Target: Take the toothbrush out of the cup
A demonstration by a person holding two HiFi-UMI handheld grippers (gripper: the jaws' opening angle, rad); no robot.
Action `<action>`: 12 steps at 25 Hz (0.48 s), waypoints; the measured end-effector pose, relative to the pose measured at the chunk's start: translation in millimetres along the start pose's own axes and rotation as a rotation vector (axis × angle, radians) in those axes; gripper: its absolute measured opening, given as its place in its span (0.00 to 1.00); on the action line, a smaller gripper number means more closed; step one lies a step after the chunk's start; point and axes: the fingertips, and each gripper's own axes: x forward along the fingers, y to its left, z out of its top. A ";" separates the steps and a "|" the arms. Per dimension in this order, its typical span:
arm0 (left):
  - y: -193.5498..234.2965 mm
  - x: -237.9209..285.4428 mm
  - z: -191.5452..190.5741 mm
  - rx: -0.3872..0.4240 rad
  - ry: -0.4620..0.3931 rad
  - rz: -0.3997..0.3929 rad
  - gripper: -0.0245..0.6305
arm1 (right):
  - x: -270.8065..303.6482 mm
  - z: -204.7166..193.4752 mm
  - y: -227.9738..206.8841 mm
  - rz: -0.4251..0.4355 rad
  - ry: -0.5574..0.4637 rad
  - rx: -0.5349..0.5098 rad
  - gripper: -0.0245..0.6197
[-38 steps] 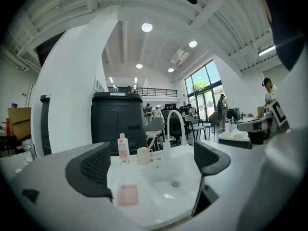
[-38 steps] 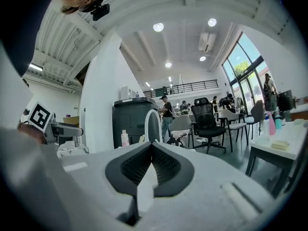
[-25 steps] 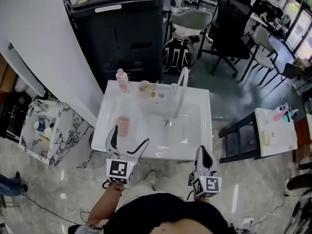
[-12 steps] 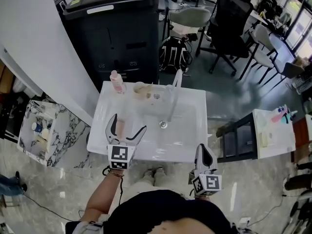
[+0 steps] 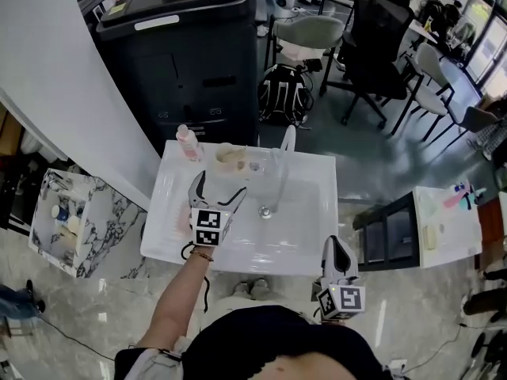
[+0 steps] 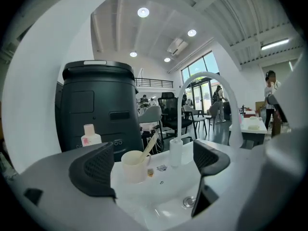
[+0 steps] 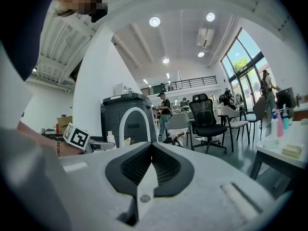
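A cream cup [image 6: 134, 165] stands on the back ledge of the white sink [image 5: 305, 252], and a pale toothbrush [image 6: 149, 146] leans out of it to the right. In the head view the cup [image 5: 229, 156] sits left of the white tap [image 5: 282, 158]. My left gripper [image 5: 217, 187] is open over the left half of the basin, a short way in front of the cup, with nothing between its jaws. In the left gripper view the cup lies between the two dark pads [image 6: 94, 171]. My right gripper [image 5: 338, 252] is shut and empty at the sink's front right corner.
A small bottle with a pink label [image 5: 187, 142] stands at the sink's back left. A clear dispenser [image 6: 176, 151] stands by the tap's base. A black cabinet [image 5: 194, 54] rises behind the sink, a marble shelf [image 5: 71, 220] lies left, a dark stand [image 5: 392, 232] right.
My left gripper has moved forward from the sink's front edge to over the basin, closer to the cup. The right gripper has stayed shut near the front right corner.
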 end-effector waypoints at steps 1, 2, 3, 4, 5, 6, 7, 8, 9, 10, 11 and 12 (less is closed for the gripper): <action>-2.5 11.7 -3.6 0.011 0.008 -0.011 0.82 | 0.3 1.5 -2.7 -0.002 0.003 -0.007 0.05; -3.2 22.0 -5.9 0.030 0.016 -0.019 0.82 | 1.4 1.5 -4.3 -0.005 0.007 -0.013 0.05; -2.0 30.8 -8.0 0.054 0.026 -0.023 0.82 | 3.1 0.1 -4.9 -0.008 0.012 -0.014 0.05; 0.3 38.3 -10.6 0.075 0.036 -0.024 0.82 | 4.6 -2.2 -5.6 -0.013 0.020 -0.011 0.05; 2.8 45.4 -13.5 0.093 0.044 -0.024 0.82 | 5.6 -4.3 -6.9 -0.019 0.026 -0.006 0.05; 5.1 52.6 -15.8 0.107 0.046 -0.022 0.82 | 6.0 -5.5 -9.1 -0.028 0.030 -0.001 0.05; 7.1 59.8 -17.8 0.116 0.048 -0.020 0.82 | 6.1 -5.7 -12.2 -0.037 0.032 0.002 0.05; 8.7 66.3 -20.4 0.119 0.056 -0.018 0.82 | 6.2 -5.3 -15.7 -0.047 0.033 0.002 0.05; 10.3 72.1 -23.5 0.117 0.070 -0.017 0.82 | 6.5 -5.0 -19.1 -0.057 0.034 0.002 0.05; 12.0 77.5 -25.5 0.115 0.083 -0.016 0.82 | 7.2 -5.0 -21.9 -0.066 0.036 0.002 0.05; 13.9 82.5 -26.1 0.114 0.090 -0.016 0.82 | 8.1 -5.4 -24.1 -0.073 0.039 0.003 0.05; 15.7 87.4 -26.0 0.114 0.094 -0.016 0.82 | 8.9 -6.1 -25.6 -0.079 0.042 0.005 0.05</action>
